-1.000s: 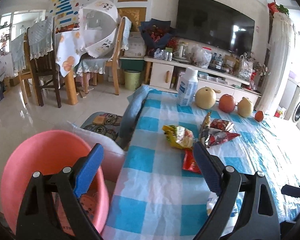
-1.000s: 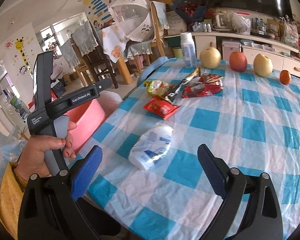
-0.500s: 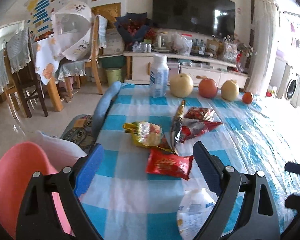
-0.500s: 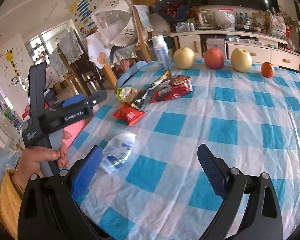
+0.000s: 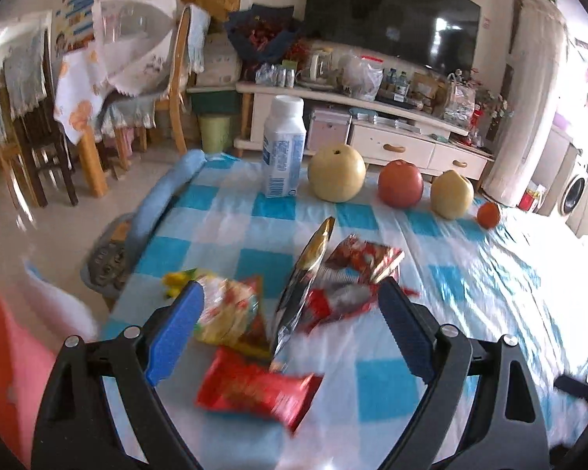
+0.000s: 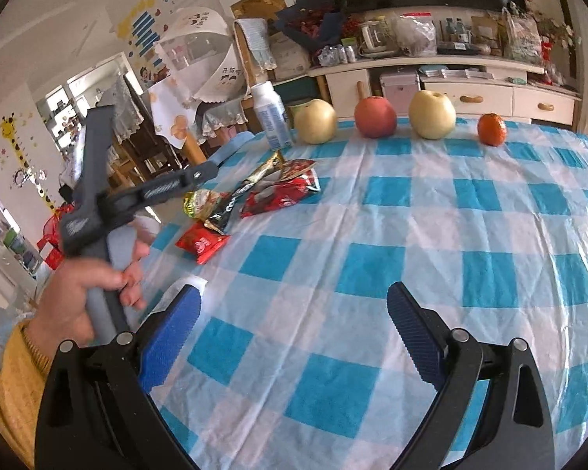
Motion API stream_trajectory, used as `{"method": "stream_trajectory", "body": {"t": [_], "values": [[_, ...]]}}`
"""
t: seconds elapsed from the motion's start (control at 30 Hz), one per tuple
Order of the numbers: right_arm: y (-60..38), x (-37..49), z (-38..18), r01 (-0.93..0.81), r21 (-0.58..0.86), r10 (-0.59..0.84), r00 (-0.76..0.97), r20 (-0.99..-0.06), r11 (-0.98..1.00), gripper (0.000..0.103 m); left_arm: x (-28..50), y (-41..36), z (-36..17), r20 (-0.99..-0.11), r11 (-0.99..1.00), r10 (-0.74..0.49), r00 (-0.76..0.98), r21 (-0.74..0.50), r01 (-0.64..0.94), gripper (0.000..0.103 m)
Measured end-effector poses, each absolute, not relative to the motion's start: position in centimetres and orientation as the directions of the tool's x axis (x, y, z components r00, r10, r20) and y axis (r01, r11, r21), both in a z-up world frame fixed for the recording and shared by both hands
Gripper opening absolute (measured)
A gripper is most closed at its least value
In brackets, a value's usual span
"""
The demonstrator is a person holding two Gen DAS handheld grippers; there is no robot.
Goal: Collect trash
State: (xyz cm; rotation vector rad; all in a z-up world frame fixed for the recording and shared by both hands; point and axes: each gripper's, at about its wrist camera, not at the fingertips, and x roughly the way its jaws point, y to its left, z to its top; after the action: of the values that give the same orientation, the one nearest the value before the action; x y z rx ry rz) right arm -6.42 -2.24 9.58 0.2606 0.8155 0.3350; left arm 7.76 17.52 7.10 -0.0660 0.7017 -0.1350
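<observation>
Several snack wrappers lie bunched on the blue-checked tablecloth [image 5: 470, 274]: a yellow one [image 5: 227, 309], a silver-gold one [image 5: 302, 290], a red-white one [image 5: 364, 258] and a flat red packet [image 5: 254, 387]. My left gripper [image 5: 290, 329] hangs just above them, its jaws closing slightly. The wrappers show between the blue pads, which touch none of them. My right gripper [image 6: 294, 329] is open over bare cloth. A white packet [image 6: 194, 281] peeks out beside its left finger. The same wrapper pile [image 6: 254, 196] lies ahead on the left.
A pink bin [image 5: 4, 352] with a white liner stands off the table's left edge. A white bottle [image 5: 284, 152], two pears, an apple [image 5: 400, 183] and an orange [image 6: 491, 128] line the far edge. A hand [image 6: 78, 297] holds the left gripper.
Both grippers have advanced over the table. The wrappers now sit between the left gripper's fingers, and the pink bin has slid to the view's edge. The white packet is nearly hidden by the right gripper's left finger.
</observation>
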Motion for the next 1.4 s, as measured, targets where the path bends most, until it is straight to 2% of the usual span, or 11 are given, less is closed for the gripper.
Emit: {"method": "stream_trajectory", "body": {"t": [0.13,0.3,0.4,0.53,0.77,0.97,1.07,1.2,1.27,1.33,1.4], "values": [[-3.7,-6.1,9.4,-0.178,0.403,0.418,0.63,-0.655,0.898,0.095,11.6,16.5,6.3,-0.684,0.991,-0.135,0.717,-0.112,0.079,0.079],[-5.1,-6.1,9.4,-0.17,0.443,0.443,0.626,-0.642,0.88,0.095,15.5,15.5,4.4,-0.759,0.994,-0.11,0.642,-0.086,0.068,0.076],[-5.6,-6.2,9.5,-0.172,0.459,0.457,0.623,-0.634,0.872,0.095,17.1,15.1,3.2,-0.802,0.996,-0.089,0.591,-0.071,0.053,0.062],[-6.0,-6.2,9.5,-0.167,0.472,0.465,0.618,-0.633,0.865,0.095,17.7,14.5,2.4,-0.821,0.99,-0.139,0.553,-0.119,0.072,0.046],[-8.0,-6.4,10.2,-0.137,0.477,0.443,0.649,-0.619,0.868,0.095,16.0,11.0,1.6,-0.83,0.973,-0.226,0.509,-0.164,0.164,0.045],[-10.3,-6.4,10.8,-0.089,0.461,0.389,0.687,-0.613,0.883,0.095,11.1,4.9,1.4,-0.829,0.91,-0.349,0.436,-0.189,0.369,0.045],[-11.6,-6.1,10.7,-0.047,0.433,0.34,0.699,-0.629,0.9,0.095,8.1,2.5,1.4,-0.823,0.863,-0.412,0.391,-0.214,0.458,0.045],[-13.0,-5.3,9.9,0.003,0.426,0.31,0.681,-0.663,0.905,0.095,5.7,1.8,1.9,-0.803,0.84,-0.449,0.391,-0.231,0.491,0.045],[-13.1,-4.8,9.3,0.008,0.408,0.3,0.664,-0.685,0.913,0.095,4.9,2.9,3.0,-0.783,0.86,-0.426,0.453,-0.196,0.47,0.049],[-12.9,-4.2,8.6,0.003,0.391,0.298,0.642,-0.706,0.92,0.095,4.7,4.5,3.9,-0.77,0.883,-0.405,0.493,-0.191,0.428,0.062],[-12.3,-3.5,7.9,-0.007,0.374,0.296,0.626,-0.721,0.927,0.095,4.4,6.6,4.8,-0.763,0.913,-0.363,0.535,-0.176,0.369,0.067]]}}
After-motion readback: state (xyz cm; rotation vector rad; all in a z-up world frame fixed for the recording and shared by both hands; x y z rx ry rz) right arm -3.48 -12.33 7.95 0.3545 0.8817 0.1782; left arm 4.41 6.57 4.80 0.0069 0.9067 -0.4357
